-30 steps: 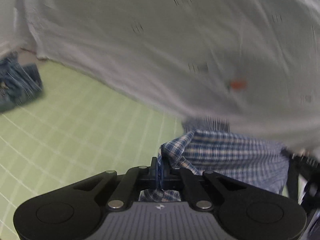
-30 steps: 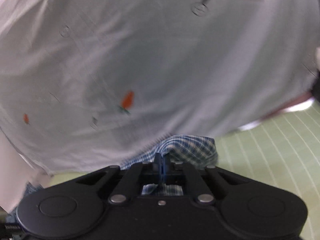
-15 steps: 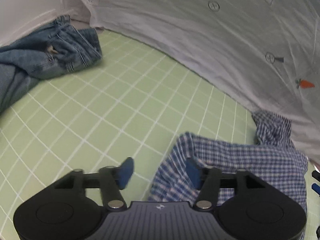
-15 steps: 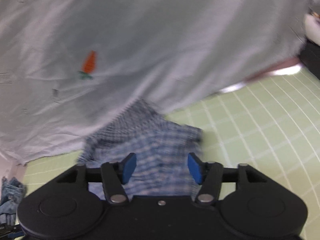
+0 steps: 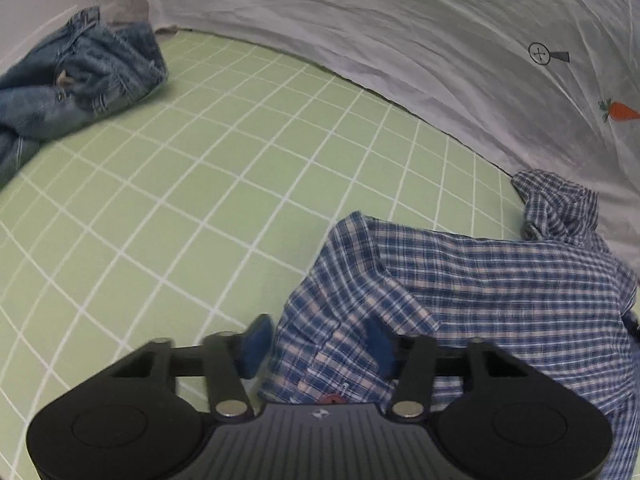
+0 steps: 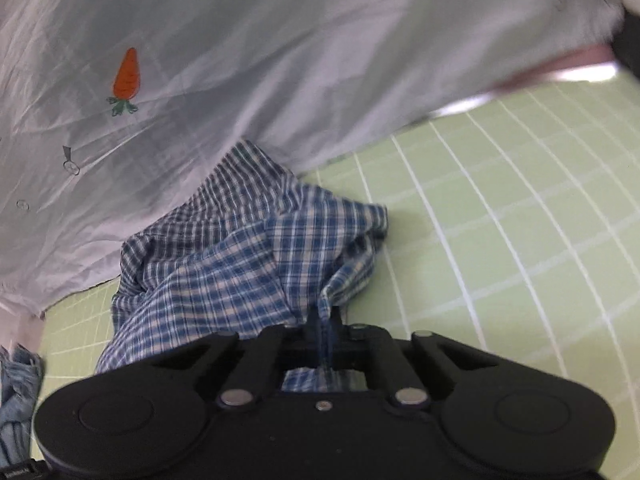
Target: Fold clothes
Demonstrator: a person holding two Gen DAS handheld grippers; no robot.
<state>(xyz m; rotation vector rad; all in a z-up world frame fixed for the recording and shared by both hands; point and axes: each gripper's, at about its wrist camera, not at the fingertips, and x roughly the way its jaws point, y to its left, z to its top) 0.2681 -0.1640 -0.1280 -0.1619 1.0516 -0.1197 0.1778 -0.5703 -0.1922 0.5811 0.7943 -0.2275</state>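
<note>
Two grippers on one garment: plaid shirt (image 5: 480, 280), crumpled on the green grid mat (image 5: 200, 200), far edge tucked under the white sheet (image 5: 400, 40) w/ carrot print.

R gripper (image 6: 322, 320): jaws pinched tight on a bunched bit of shirt edge; fabric runs straight into the pads. Solid grip by the look of it.

L gripper (image 5: 316, 344): jaws partway apart, have just been closing, straddling the shirt's near-left edge. Cloth sits between the blue pads (image 5: 256, 340) but they aren't pressing it yet, so nothing held on that side.

Step in hand, my read: re-grab both near corners to spread or fold. To do it well:
- finish the L close on the hem itself, not a loose fold behind it, else it'll slip on lift
- keep R clamped, no regrip
- lift both evenly, pull apart so cloth goes taut before laying flat
- drag clear of the sheet first or it may snag

Jeans (image 5: 80, 80) heaped at far left of mat, well apart, not in the way.
</note>
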